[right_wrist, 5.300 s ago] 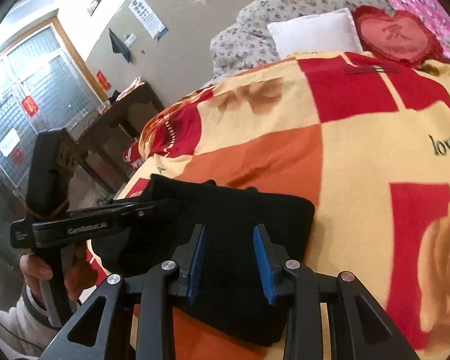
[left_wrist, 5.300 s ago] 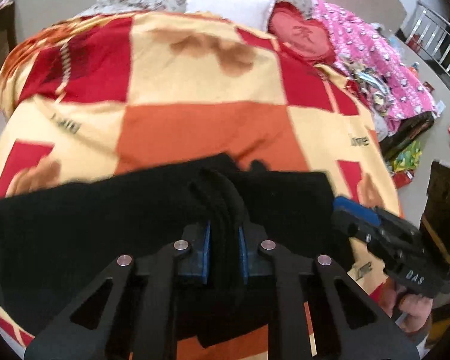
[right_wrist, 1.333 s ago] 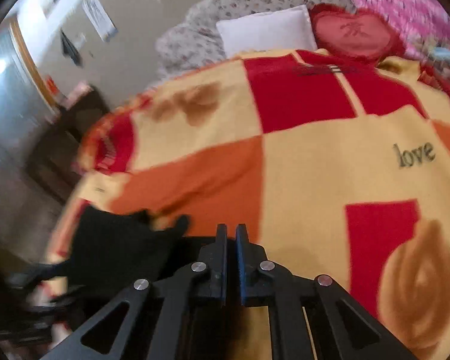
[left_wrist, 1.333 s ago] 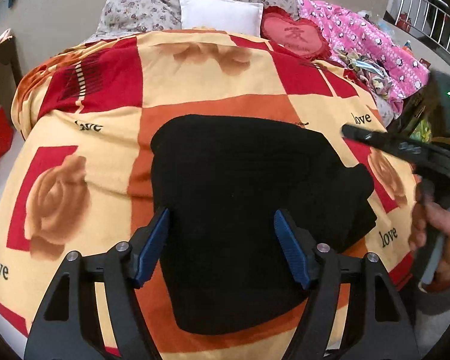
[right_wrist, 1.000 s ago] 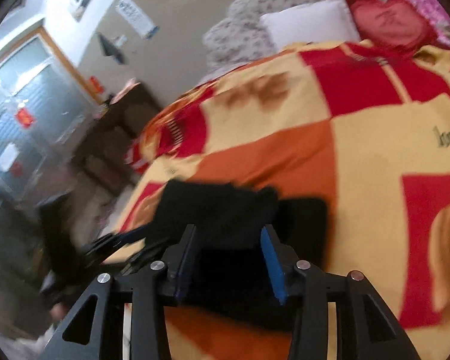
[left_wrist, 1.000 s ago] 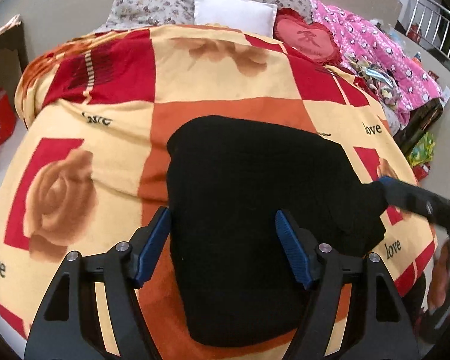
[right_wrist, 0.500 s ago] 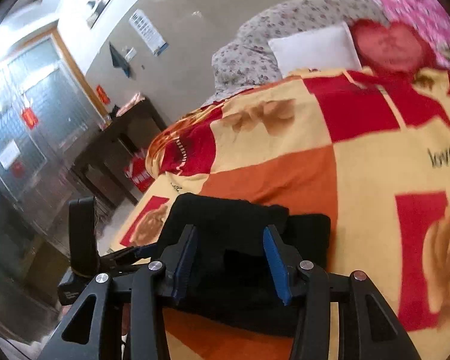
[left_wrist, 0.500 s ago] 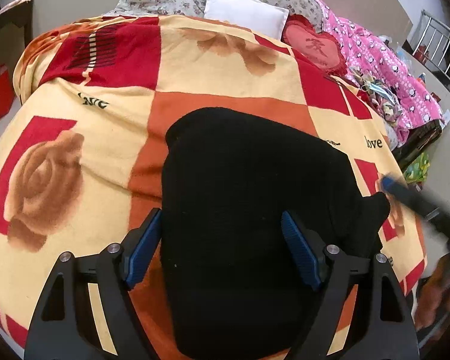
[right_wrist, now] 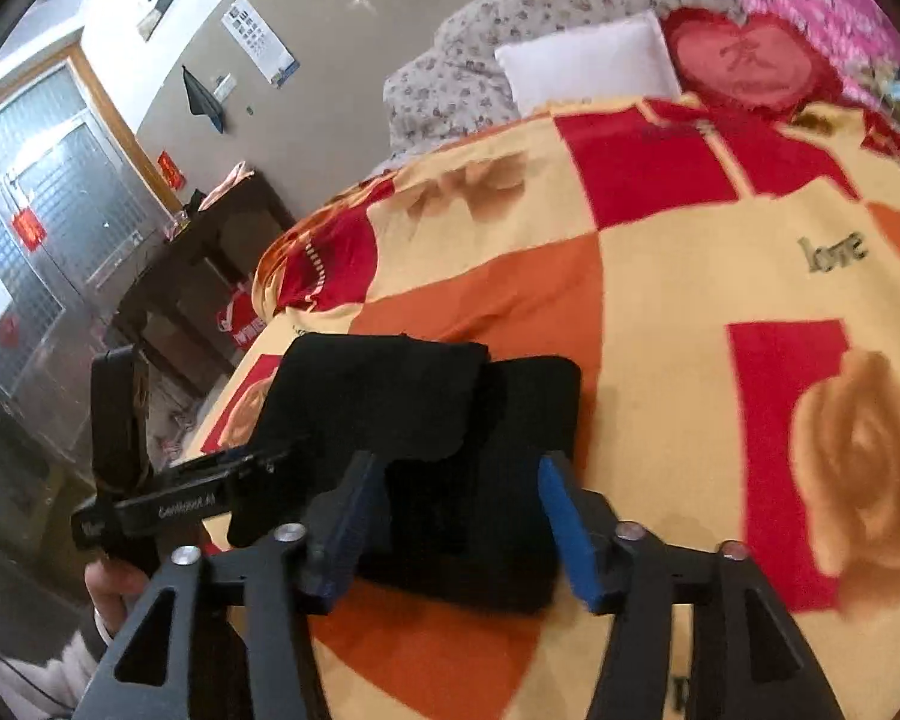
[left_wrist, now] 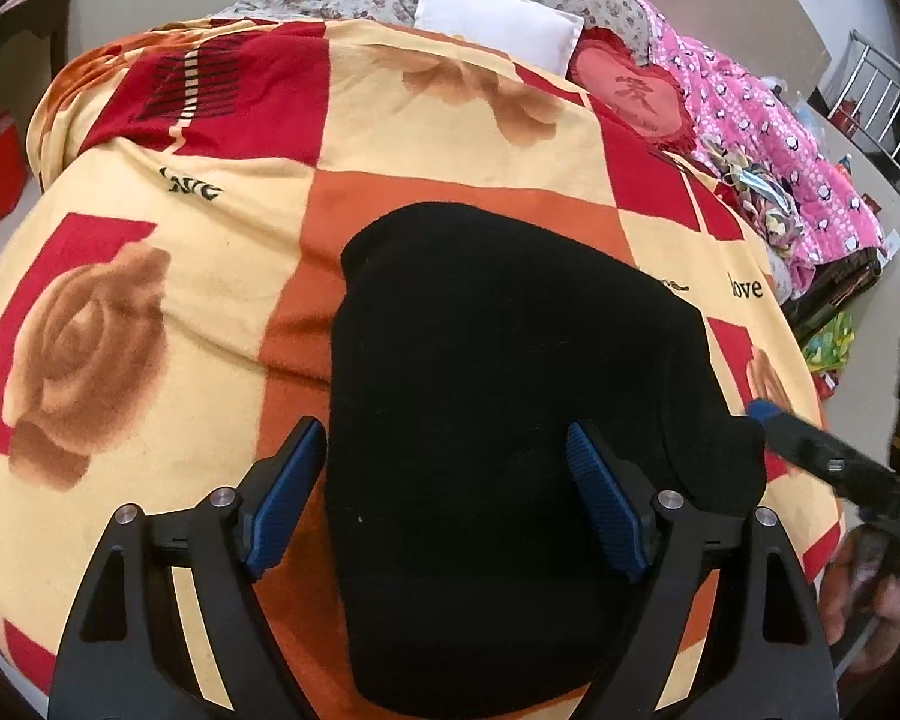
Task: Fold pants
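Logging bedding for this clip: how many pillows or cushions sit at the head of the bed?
2: a white pillow against the floral bedding, and a red heart cushion just to its right. Others may be hidden.

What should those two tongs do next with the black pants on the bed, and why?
Probably lift both away and stop. The black pants already lie as a compact folded stack on the checked blanket, one layer over another in the right wrist view. The left tongs and right tongs are both open and grip nothing. At most, the overhanging top layer might need a nudge.
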Demonstrator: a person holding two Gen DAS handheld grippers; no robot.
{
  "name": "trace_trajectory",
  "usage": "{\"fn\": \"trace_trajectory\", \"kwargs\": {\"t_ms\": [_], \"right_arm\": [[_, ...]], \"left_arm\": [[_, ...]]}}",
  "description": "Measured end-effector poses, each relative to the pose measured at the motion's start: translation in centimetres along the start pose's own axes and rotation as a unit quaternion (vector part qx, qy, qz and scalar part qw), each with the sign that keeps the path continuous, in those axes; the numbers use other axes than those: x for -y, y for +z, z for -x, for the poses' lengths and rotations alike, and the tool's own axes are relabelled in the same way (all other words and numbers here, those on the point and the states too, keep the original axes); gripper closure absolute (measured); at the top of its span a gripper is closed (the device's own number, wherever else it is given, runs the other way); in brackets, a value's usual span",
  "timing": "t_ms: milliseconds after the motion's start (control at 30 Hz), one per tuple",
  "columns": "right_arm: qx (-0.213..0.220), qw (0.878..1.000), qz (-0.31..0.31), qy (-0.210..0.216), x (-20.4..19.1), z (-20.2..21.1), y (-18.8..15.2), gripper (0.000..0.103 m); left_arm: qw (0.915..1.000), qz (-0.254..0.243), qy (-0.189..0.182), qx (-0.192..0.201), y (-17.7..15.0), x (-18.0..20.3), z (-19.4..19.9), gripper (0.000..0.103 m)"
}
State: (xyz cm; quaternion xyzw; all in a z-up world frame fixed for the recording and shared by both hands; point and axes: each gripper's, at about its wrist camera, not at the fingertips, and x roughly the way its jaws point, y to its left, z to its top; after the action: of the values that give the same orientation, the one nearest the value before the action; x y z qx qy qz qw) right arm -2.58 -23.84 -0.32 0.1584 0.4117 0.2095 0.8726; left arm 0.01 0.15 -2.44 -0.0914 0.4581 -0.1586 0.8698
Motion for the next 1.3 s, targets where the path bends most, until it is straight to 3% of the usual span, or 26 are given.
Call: {"fn": "trace_trajectory", "kwargs": {"t_ms": [67,167,200,233,267,333,433,567,700,800,900,967,1067,1167,1300], "right_arm": [[-0.015,1.0,0.0,0.005,-0.1,-1.6,0.3,0.044],[-0.005,1.0,0.006,0.017,-0.9,-3.7,0.5,0.042],[-0.007,1.0,0.009,0.02,-1.3,-4.3,0.4,0.048],[-0.005,1.0,0.017,0.014,-1.6,-4.7,0.2,0.065],[0.007,0.999,0.042,-0.006,-2.6,-5.0,0.0,0.066],[0.02,0.998,0.064,-0.012,-3.3,-4.1,0.0,0.087],[0.042,0.997,0.069,-0.005,-3.1,-1.7,0.7,0.091],[0.039,0.992,0.101,-0.068,-3.2,0.8,0.8,0.092],[0.013,0.991,0.073,-0.113,-0.4,-0.7,0.2,0.093],[0.015,0.995,0.054,-0.083,0.7,-0.4,0.6,0.091],[0.056,0.992,0.04,-0.105,0.7,2.3,1.6,0.086],[0.082,0.992,0.046,-0.079,-0.2,3.7,2.2,0.086],[0.043,0.996,0.069,-0.04,-2.0,1.1,2.4,0.086],[0.007,0.994,0.074,-0.078,-1.8,-2.8,2.3,0.086],[0.006,0.995,0.066,-0.08,-0.8,-5.3,3.4,0.086]], "left_arm": [[1.0,-0.002,0.004,0.002,-0.1,0.1,0.0,0.021],[0.9999,-0.004,0.009,0.004,-0.1,0.1,0.3,0.021],[0.9999,-0.004,0.013,0.004,0.0,0.1,0.3,0.021],[0.9998,-0.003,0.018,0.005,0.1,0.2,0.4,0.021],[0.9998,-0.001,0.022,0.004,0.3,0.1,0.6,0.021],[0.9996,-0.004,0.027,0.005,0.6,0.4,0.8,0.021],[0.9994,-0.026,0.019,0.015,1.0,1.7,1.5,0.021],[0.9993,-0.029,0.007,0.023,1.5,2.7,1.2,0.021],[0.9997,-0.012,0.006,-0.019,1.1,2.5,-2.0,0.02],[0.9998,-0.005,0.002,-0.019,1.4,2.3,-1.3,0.02],[0.9986,-0.027,0.044,0.012,2.1,2.7,0.3,0.02],[0.9977,-0.032,0.059,0.014,2.7,2.7,0.1,0.02],[0.9982,-0.018,0.057,0.003,3.3,2.2,-1.1,0.02],[0.9985,-0.008,0.054,-0.006,3.6,1.7,-2.3,0.019],[0.9986,0.003,0.052,-0.008,4.2,1.4,-3.0,0.017]]}}
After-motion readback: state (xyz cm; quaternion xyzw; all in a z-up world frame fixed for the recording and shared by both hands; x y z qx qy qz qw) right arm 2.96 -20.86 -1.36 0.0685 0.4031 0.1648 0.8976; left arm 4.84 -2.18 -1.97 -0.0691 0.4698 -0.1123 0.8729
